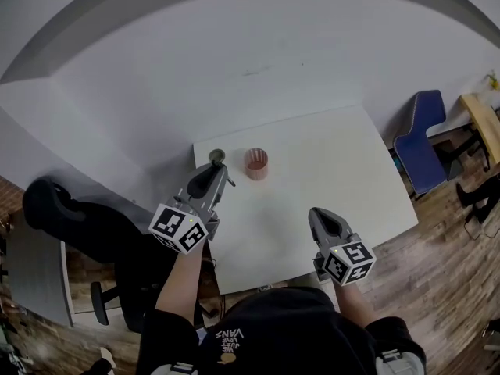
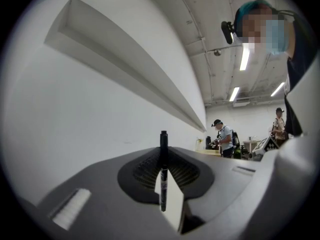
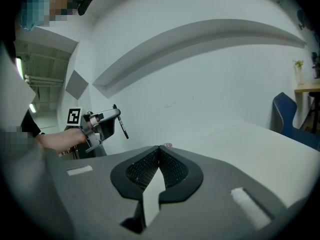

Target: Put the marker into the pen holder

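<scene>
Marker point(image 2: 163, 156) stands pinched between jaws of left gripper point(image 1: 216, 161); right gripper point(image 3: 159, 148) clenched empty.

White table point(image 1: 351, 155) vs. plain white wall point(image 1: 234, 61) w/ a long ledge point(image 2: 125, 59). Wood-plank floor point(image 1: 445, 280). Blue chair point(image 1: 422, 143) & wooden desk point(image 1: 484, 119) at right — black office chair point(image 1: 70, 217) at left. Ceiling strip lights point(image 2: 244, 56) on; two people point(image 2: 223, 140) far in bkgd.

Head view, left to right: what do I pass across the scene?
Black chair → left gripper, shut on the marker → pink pen holder → right gripper → blue chair.
</scene>
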A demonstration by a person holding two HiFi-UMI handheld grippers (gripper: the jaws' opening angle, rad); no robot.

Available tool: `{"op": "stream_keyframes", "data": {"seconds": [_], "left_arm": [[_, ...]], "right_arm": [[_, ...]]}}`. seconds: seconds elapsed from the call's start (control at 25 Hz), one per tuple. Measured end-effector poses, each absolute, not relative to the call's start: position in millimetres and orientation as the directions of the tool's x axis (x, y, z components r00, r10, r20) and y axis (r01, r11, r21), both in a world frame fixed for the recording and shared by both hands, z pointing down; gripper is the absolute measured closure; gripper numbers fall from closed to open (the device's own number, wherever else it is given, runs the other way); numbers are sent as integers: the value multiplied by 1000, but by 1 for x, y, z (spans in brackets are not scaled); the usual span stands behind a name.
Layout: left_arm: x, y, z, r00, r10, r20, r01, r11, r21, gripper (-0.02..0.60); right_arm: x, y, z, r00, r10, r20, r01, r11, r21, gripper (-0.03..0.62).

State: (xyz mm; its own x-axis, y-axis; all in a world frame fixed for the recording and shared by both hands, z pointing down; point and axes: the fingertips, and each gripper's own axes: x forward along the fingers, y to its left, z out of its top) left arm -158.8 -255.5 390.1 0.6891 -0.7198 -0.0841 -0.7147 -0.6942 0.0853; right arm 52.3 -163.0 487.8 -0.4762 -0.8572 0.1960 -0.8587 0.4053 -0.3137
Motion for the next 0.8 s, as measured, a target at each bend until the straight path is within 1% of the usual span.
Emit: {"op": "stream_keyframes", "data": {"seconds": [0.16, 0.52, 0.64, 0.8], "left_arm": [[-150, -282, 392, 674, -735, -71, -732, -678, 69, 491], [-133, -329, 410, 649, -760, -36, -755, -650, 87, 491], [-127, -343, 422, 648, -761, -15, -757, -647, 94, 491], [-117, -359, 438, 650, -760, 11, -756, -645, 112, 491]], "right_arm": [[59, -176, 492, -494, -843, 212, -852, 421, -311, 592], [62, -200, 508, -544, -793, 273, -832, 467, -300, 591], [61, -207, 511, -560, -783, 272, -820, 476, -319, 592], [68, -214, 517, -554, -779, 295, -827, 474, -302, 592]]}}
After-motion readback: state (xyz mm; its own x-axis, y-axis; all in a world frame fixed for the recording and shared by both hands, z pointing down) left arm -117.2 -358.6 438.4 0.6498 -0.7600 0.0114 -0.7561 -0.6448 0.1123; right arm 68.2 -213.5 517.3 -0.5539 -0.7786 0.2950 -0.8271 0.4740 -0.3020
